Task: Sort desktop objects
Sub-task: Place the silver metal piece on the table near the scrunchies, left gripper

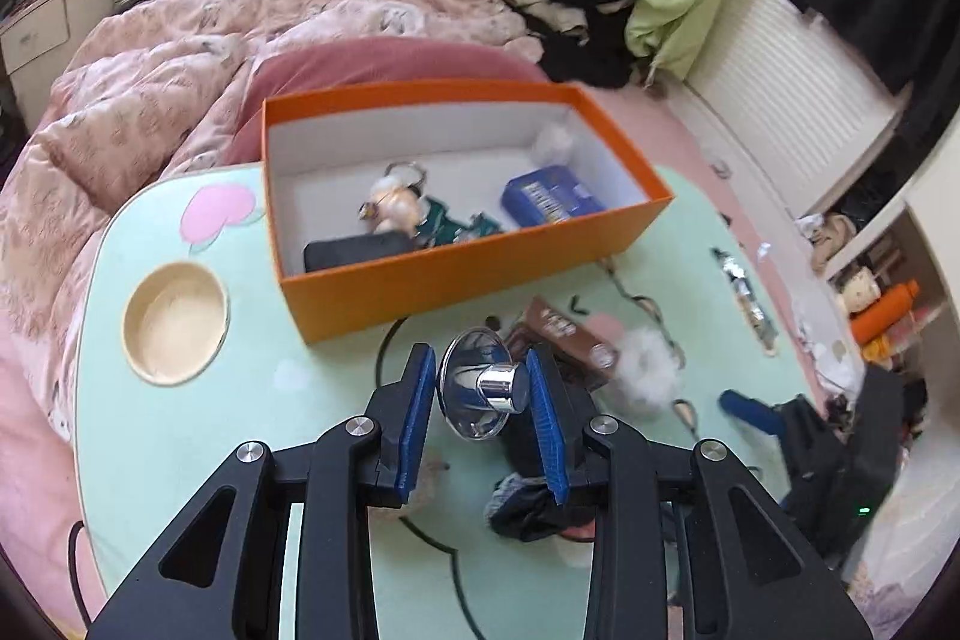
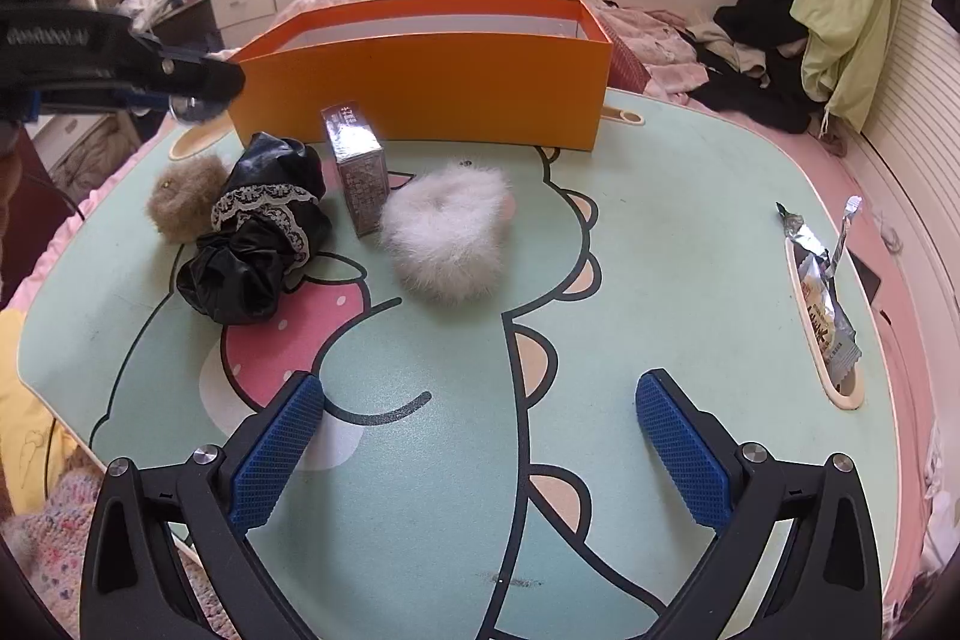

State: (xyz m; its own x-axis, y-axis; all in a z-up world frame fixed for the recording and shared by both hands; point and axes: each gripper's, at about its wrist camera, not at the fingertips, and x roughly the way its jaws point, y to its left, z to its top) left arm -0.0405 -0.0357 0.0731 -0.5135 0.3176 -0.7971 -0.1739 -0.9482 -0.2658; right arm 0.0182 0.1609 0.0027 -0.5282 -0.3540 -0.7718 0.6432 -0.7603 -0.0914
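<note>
Carrying a clear suction-cup hook (image 1: 480,391) with a chrome knob, my left gripper (image 1: 483,406) has its fingers narrowed onto it and holds it above the desk (image 1: 198,436), just short of the orange box (image 1: 456,274).

I judge the sorting partly done. The box already holds a blue packet (image 1: 552,199), a plush keychain (image 1: 393,208), some green pieces and a dark flat case (image 1: 354,253).

Left on the desk, near the box's front wall: a brown fuzzy scrunchie (image 2: 186,196), a black lace-trimmed scrunchie (image 2: 258,232), a small brown carton (image 2: 357,169) and a white fluffy pompom (image 2: 447,235). A foil snack sachet (image 2: 825,304) lies in the slot at the far right edge.

My right gripper (image 2: 480,451) hangs over bare desk, fingers wide, holding nothing.

The carton and sachet carry print, but I cannot read it; the blue packet's lettering is blurred.
</note>
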